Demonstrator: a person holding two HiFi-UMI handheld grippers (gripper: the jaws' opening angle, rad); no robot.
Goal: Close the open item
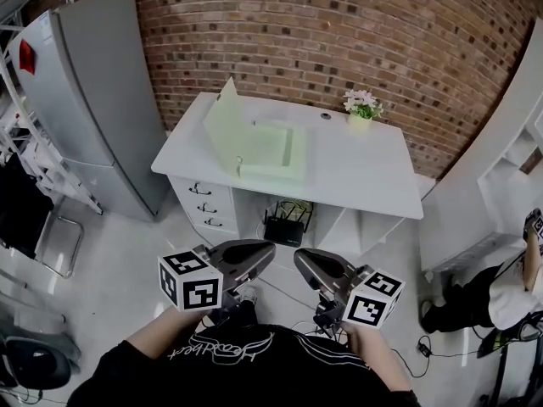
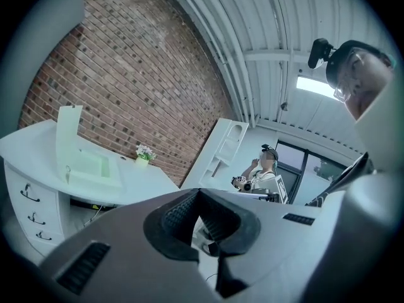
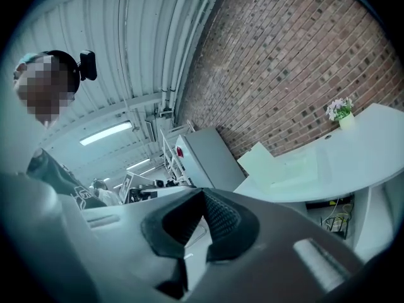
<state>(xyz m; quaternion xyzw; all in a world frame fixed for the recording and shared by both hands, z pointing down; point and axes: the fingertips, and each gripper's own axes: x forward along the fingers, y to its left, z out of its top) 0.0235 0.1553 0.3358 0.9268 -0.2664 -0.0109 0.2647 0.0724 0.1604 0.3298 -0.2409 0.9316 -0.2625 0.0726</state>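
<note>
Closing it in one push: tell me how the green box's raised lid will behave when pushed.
The lid stands flat and unsagging, so it is probably stiff and light. It rises from the green box's left edge, so it should swing down, not slide. The box might shift on the smooth desk.

One box (image 1: 273,148), perhaps three drawers (image 1: 204,208)

The desk (image 1: 373,181) stood before you, the refrigerator (image 1: 93,100) to its left. On it the open box (image 1: 276,155) lay left of centre, lid (image 1: 222,119) upright on its left; the flower pot (image 1: 362,119) sat behind it to the right. A router (image 1: 287,225) sat beneath. Your left gripper (image 1: 265,250) and right gripper (image 1: 301,259) hung side by side, well short of the desk.
</note>
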